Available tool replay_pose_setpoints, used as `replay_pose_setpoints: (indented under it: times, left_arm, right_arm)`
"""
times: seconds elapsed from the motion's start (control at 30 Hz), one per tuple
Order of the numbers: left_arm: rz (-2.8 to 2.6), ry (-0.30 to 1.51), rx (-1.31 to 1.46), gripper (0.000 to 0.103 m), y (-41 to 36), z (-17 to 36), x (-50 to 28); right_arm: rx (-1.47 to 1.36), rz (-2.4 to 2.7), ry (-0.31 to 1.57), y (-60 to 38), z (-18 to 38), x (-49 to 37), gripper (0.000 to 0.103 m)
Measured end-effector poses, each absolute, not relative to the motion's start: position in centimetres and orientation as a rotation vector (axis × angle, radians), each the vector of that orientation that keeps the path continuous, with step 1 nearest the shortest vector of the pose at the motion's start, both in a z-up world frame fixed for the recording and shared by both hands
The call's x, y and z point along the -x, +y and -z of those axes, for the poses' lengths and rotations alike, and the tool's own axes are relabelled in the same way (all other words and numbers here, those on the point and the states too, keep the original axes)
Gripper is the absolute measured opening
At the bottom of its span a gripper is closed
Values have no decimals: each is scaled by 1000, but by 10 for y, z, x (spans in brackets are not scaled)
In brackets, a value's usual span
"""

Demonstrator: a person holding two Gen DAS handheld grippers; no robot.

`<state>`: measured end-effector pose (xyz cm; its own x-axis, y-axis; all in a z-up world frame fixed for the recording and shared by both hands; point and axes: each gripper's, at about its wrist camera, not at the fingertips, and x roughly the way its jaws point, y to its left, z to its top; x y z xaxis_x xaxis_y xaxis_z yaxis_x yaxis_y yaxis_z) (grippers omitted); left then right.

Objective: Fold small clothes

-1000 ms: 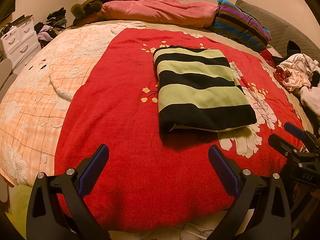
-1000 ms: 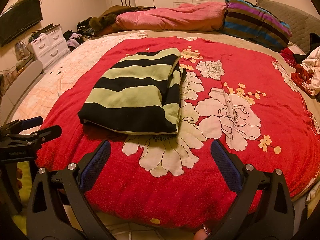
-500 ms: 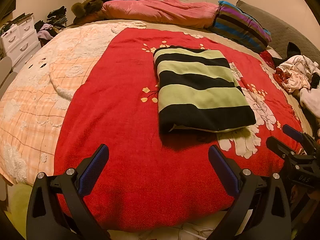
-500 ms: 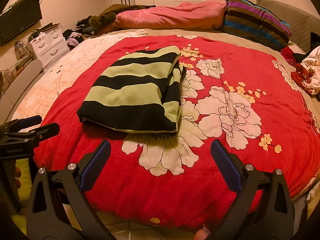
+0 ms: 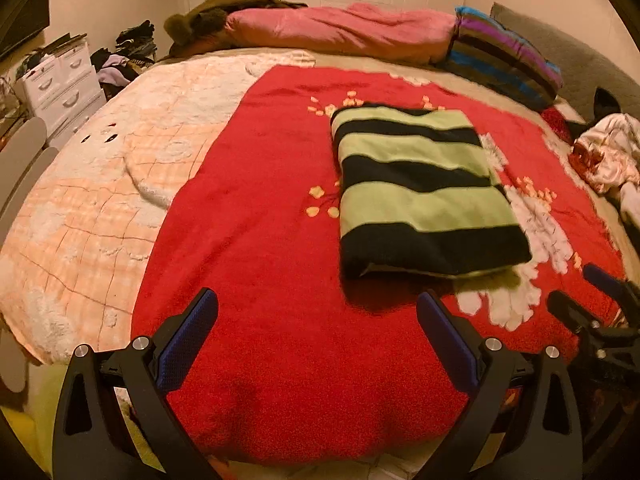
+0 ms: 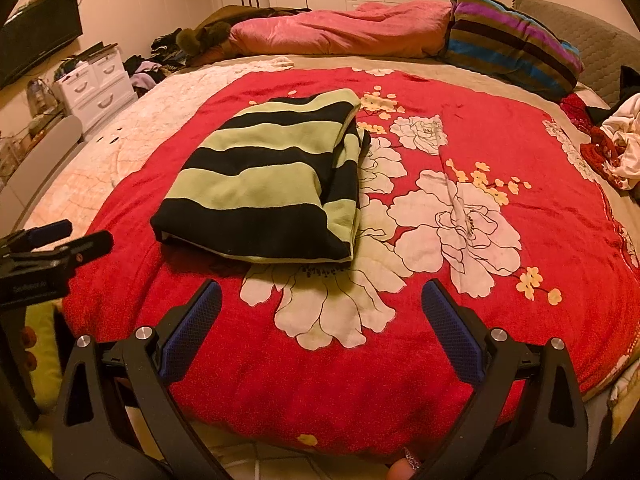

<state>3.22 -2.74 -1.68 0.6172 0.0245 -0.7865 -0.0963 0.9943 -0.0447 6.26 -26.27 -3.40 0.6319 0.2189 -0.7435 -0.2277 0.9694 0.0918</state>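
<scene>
Both low foot-end views share the bed (image 5: 280,240).

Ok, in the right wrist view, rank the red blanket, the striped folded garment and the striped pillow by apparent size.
1. red blanket
2. striped folded garment, though it lies nearer the camera
3. striped pillow, farther back, so its true size is unsure

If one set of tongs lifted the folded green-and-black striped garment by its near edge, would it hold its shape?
Probably not. The striped garment looks like soft knit lying in loose layers, so it would likely sag and unfold. Its near edge gapes slightly, so one layer might be pinched alone. It looks light, and the fuzzy red blanket may resist sliding.
</scene>
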Motion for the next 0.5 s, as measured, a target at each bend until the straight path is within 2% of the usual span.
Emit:
replay_pose_setpoints:
  times: [0.1,0.23,0.33,0.5]
  left_arm:
    - [-58,900,126,99,-20,15,-33]
    - [-145,985,233,99,17,31,-48]
    - [-265,1023,292,99,63,43,-59]
    - [-560,969,291,99,162,46,-78]
  right_arm:
    - [9,-256,853,-264,35,-64,94]
    - [-19,-242,864,-272,36,-69,94]
    - [-64,-204,865,-290,37,-81,94]
    - [-234,-23,873,-373,43,-120,94]
